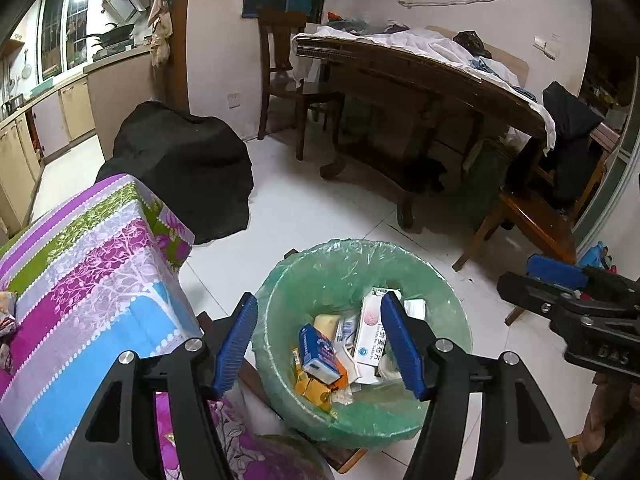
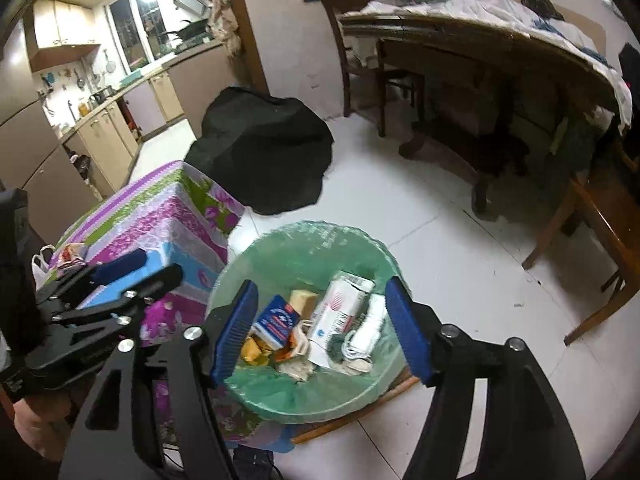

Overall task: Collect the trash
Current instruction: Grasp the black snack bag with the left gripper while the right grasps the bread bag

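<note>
Lying below both hand-held grippers (image 1: 320, 344) (image 2: 320, 328) (jaws apart), boxes (image 2: 340, 312) fill the bin (image 2: 304, 232).

Left gripper (image 1: 320, 342) and right gripper (image 2: 320, 328) angled downward, fingers apart, empty.

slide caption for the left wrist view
Open left hand-held gripper above the green-lined trash bin holding boxes and wrappers.

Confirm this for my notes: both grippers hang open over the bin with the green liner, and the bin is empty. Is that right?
Not quite. The bin is not empty: it holds a blue box, a white and pink box and yellow wrappers, as both wrist views show. The rest stands: the left gripper and right gripper are open with nothing between their pads.
</note>
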`<state>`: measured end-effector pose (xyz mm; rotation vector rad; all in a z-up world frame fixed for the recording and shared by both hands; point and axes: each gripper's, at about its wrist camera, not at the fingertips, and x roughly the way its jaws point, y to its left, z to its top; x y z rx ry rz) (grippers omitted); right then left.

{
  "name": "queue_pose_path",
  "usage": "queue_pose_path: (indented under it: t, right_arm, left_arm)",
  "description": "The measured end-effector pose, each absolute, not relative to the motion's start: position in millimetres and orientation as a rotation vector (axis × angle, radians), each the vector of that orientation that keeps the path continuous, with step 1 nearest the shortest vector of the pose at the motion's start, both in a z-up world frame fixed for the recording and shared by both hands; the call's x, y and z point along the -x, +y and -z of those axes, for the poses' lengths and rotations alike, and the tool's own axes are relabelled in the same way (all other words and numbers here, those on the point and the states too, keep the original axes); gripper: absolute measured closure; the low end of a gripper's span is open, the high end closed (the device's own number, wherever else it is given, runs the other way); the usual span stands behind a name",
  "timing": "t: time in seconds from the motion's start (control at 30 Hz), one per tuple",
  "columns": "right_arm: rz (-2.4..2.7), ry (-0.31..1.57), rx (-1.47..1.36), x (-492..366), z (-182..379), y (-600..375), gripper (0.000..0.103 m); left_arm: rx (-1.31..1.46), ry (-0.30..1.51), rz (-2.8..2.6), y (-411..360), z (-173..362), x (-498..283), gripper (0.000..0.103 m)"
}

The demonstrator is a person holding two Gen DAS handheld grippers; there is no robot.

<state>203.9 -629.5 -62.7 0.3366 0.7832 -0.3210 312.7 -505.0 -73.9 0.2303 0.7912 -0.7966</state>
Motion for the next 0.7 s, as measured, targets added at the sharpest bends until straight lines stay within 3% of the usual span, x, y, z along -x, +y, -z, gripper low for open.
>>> queue_pose_path:
  t: [0.17,0.3,0.5,0.7]
  right_arm:
    - [0.283,0.693,-0.307,-197,44,-605,0.024]
    - [0.218,0.610,-0.266,-187,34,-573,0.014]
    - [0.080,0.628,-0.200,-196,54,-518,0.012]
    - [-0.092,0.703,-0.167,-250,77,-450,0.012]
  left_arm:
    - [-0.236,0.782,0.790,-483,70,-308,0.038]
    - [-0.253,0.744,0.779,-438,65,-303,0.030]
    - [-0.225,0.722,0.638,-294,73,-325,0.026]
    - [-0.062,0.814,0.325,-130,90,-392,0.025]
